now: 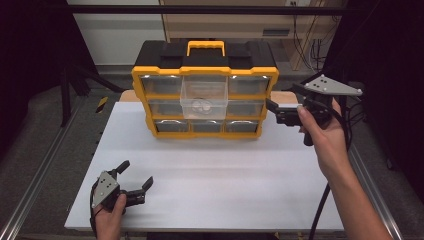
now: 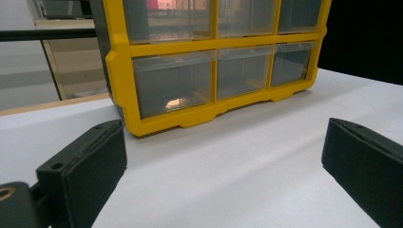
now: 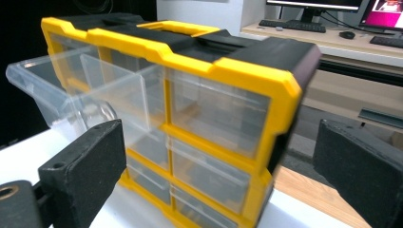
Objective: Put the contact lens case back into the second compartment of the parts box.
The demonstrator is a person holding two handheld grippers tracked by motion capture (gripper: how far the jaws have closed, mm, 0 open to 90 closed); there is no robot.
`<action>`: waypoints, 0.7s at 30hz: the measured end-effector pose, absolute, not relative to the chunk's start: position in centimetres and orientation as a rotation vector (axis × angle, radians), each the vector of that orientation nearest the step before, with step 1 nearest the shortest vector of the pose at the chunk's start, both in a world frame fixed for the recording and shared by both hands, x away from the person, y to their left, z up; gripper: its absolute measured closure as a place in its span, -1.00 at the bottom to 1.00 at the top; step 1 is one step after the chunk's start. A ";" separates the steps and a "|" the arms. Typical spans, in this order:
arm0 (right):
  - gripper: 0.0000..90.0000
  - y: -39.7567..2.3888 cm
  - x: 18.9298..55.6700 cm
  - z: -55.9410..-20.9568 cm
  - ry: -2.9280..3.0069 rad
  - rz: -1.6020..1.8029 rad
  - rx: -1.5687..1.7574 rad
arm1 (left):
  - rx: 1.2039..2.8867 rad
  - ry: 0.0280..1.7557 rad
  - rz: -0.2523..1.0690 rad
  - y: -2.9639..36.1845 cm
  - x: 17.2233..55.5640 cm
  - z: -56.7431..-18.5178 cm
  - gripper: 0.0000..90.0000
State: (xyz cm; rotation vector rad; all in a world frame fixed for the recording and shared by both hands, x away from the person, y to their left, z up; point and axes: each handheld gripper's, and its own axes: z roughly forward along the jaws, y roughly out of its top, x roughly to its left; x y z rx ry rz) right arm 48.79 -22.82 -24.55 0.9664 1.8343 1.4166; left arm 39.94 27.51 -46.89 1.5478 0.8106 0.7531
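A yellow and black drawer cabinet [image 1: 205, 95] stands at the back of the white table [image 1: 210, 175]. Its top middle clear drawer [image 1: 204, 98] is pulled out, with a small pale item inside. My left gripper [image 1: 135, 176] rests low at the table's front left, open and holding nothing; its view faces the cabinet's lower drawers [image 2: 214, 71]. My right gripper [image 1: 272, 107] hovers beside the cabinet's right side, open and holding nothing. In its view the cabinet's right corner [image 3: 280, 95] sits between the jaws and the pulled-out drawer [image 3: 62, 90] juts at the left.
A wooden board edge [image 1: 287, 95] shows behind the cabinet. Metal rails [image 1: 45, 165] run along both sides of the table. A desk with a keyboard and monitors [image 3: 332, 23] stands behind the cabinet in the right gripper view. A wide stretch of white table lies before the cabinet.
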 end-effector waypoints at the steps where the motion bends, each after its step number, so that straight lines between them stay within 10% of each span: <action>1: -0.91 -22.8 48.8 -24.5 1.834 1.417 0.966 | 1.548 0.811 0.753 27.5 39.9 -46.9 -0.98; 21: -0.94 -29.4 45.0 -31.0 1.795 1.423 1.081 | 1.546 0.812 0.750 27.6 39.9 -46.9 -0.98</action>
